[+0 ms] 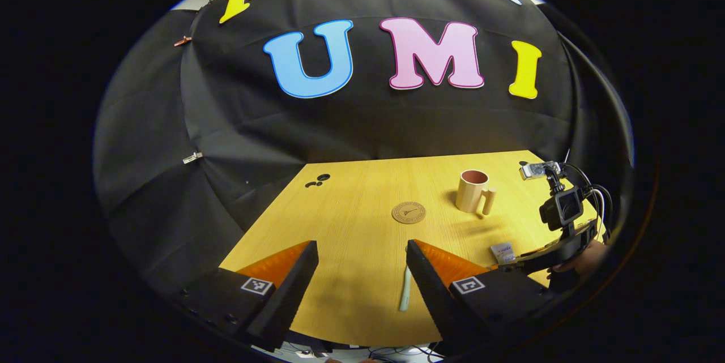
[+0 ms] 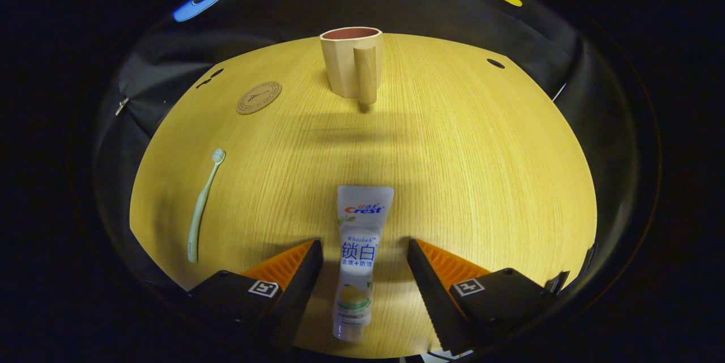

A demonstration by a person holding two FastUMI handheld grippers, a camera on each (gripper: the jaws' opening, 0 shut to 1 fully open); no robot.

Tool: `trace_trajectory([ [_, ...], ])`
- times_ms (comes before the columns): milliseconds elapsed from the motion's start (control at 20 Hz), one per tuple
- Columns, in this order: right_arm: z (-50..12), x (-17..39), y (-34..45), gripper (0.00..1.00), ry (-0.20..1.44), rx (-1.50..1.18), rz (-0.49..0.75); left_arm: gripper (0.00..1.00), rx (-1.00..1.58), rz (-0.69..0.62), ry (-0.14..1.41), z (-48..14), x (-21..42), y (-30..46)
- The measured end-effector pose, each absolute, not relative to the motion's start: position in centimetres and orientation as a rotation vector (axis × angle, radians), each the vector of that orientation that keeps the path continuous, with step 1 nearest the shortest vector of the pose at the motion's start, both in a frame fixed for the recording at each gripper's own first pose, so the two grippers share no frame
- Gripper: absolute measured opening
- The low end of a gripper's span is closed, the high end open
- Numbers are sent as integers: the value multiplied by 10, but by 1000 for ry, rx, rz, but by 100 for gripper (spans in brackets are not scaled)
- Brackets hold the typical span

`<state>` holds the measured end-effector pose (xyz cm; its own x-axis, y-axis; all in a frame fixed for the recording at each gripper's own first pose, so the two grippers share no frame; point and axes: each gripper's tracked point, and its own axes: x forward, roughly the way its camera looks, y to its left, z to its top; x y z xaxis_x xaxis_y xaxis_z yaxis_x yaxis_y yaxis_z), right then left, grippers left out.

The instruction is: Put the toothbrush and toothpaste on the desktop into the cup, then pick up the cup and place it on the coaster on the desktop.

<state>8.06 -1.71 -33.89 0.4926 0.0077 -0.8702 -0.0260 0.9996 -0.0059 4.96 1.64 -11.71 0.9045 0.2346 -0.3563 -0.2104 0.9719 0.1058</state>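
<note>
Left gripper [image 1: 362, 250] hovers over the near edge of the table [image 1: 351, 221], fingers spread wide, nothing between them. The toothbrush [image 1: 405, 289] lies flat on the wood just inside its right finger, not touching either finger as far as I can tell. Farther out, the coaster [image 1: 408, 212] sits mid-table, bare. The cup [image 1: 472, 191] stands upright beyond and to the right of it, well apart from the coaster, handle facing the near side. At the right edge of the left gripper view, the right gripper [image 1: 510, 258] is held low over the table by a hand [image 1: 583, 261], with a camera mounted on top.

In the right gripper view, the right gripper [image 2: 365, 255] is released, fingers wide apart and straddling the toothpaste [image 2: 359, 261]. The tube lies flat, lengthwise between the fingers, cap end toward the near edge, flat crimped end pointing toward the cup [image 2: 352, 63]. There is a gap on both sides of the tube; neither finger touches it. The cup is straight ahead at the far side, upright, empty at the part of the inside I can see. The coaster [image 2: 259, 97] lies to the cup's left, apart from it. The toothbrush [image 2: 204, 204] lies at the left side of the table [image 2: 481, 170], bristle head pointing away, well clear of the tube.
</note>
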Motion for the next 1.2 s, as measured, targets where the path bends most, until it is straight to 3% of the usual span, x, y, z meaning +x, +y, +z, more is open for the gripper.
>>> trace_trajectory([
  [300,-339,81,-12,61,1145,-35,29,99,70,215,382,-126,50,16],
  [350,-341,81,-13,41,1155,-31,22,99,73,216,382,-127,51,16],
  [650,-340,81,-12,43,1123,-48,68,99,64,211,388,-134,52,15],
  [700,-340,81,-12,33,1122,-50,80,99,63,214,389,-136,53,15],
  [850,-337,80,-10,24,1134,-26,108,99,64,215,392,-136,56,18],
  [1200,-319,81,-20,23,1109,48,144,99,-3,137,481,-170,81,11],
])
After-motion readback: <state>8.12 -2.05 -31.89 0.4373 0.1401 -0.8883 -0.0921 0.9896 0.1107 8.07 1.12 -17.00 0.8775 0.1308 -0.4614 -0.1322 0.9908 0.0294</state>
